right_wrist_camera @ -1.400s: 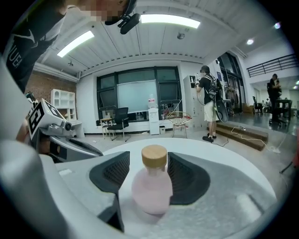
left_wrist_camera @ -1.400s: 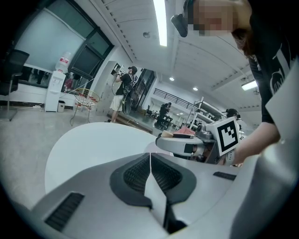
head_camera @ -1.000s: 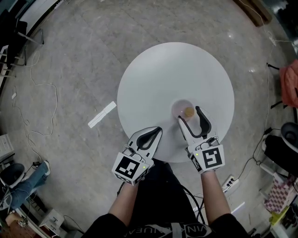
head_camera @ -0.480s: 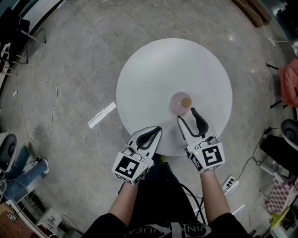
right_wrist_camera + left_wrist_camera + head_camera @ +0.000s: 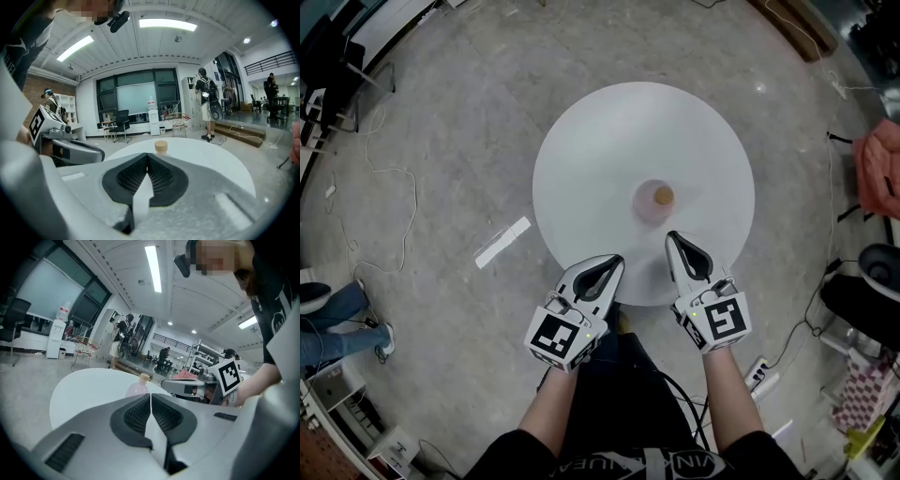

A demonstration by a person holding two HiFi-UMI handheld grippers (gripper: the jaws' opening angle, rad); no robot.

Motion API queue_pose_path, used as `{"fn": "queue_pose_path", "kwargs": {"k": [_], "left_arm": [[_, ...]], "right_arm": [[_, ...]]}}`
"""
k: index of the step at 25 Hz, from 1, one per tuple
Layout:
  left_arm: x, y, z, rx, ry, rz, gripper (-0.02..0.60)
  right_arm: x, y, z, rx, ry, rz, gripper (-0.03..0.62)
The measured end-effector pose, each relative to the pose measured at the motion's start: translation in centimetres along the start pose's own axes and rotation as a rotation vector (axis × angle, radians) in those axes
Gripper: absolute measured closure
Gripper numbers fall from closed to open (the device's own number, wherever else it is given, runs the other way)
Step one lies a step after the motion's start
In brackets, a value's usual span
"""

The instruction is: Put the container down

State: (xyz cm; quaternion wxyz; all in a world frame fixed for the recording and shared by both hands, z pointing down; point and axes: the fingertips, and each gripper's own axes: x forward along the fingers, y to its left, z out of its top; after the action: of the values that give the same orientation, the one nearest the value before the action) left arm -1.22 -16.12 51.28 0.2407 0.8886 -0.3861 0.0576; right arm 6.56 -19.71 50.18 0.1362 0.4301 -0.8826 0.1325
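1. The container (image 5: pixel 654 201), a pinkish jar with a cork-coloured lid, stands upright near the middle of the round white table (image 5: pixel 600 150). Neither gripper touches it.
2. At its 5 o'clock is the right gripper (image 5: pixel 677 240). Its jaws have just closed and are pressed together with nothing between them.
3. At its 7 o'clock, over the table's edge, is the left gripper (image 5: pixel 615 263), its jaws also pressed together and empty.
4. A white strip (image 5: pixel 504 242) lies on the floor at the table's 8 o'clock.

I note a round white table (image 5: pixel 609 150) standing on a grey concrete floor (image 5: pixel 450 122). A white strip (image 5: pixel 502 243) lies on the floor just left of it, with a loose cable (image 5: pixel 380 169) farther left. A power strip (image 5: pixel 757 372) lies lower right. A backpack-wearing bystander (image 5: pixel 206 105) stands beyond, near a water dispenser (image 5: pixel 152 119).
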Motion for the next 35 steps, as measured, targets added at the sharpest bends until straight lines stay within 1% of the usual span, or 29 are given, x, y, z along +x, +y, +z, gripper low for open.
{"fn": "queue_pose_path", "kwargs": {"k": [4,8,12,18,23,35], "left_arm": [[-0.3,-1.1,1.3,0.012,-0.030,-0.011,0.566],[-0.9,-2.3,2.7,0.004,-0.052,-0.011,0.566],[-1.6,-3.3,3.9,0.004,-0.074,-0.027,0.566],[-3.0,-4.2,5.8,0.060,-0.098,-0.039,0.566],[-4.3,-5.7,7.6,0.068,-0.127,-0.050,0.566],[-7.2,-9.1,11.5,0.142,-0.182,-0.076,0.566]], "right_arm": [[-1.5,0.5,1.0,-0.009,-0.011,-0.001,0.588],[-3.3,1.3,2.2,-0.008,-0.024,0.000,0.588],[-4.8,2.1,3.5,-0.007,-0.045,-0.003,0.588],[-6.5,3.4,5.2,-0.008,-0.089,-0.016,0.588],[-8.6,4.1,6.8,-0.001,-0.115,-0.028,0.588],[-12.4,6.4,11.1,-0.018,-0.179,-0.020,0.588]]}}
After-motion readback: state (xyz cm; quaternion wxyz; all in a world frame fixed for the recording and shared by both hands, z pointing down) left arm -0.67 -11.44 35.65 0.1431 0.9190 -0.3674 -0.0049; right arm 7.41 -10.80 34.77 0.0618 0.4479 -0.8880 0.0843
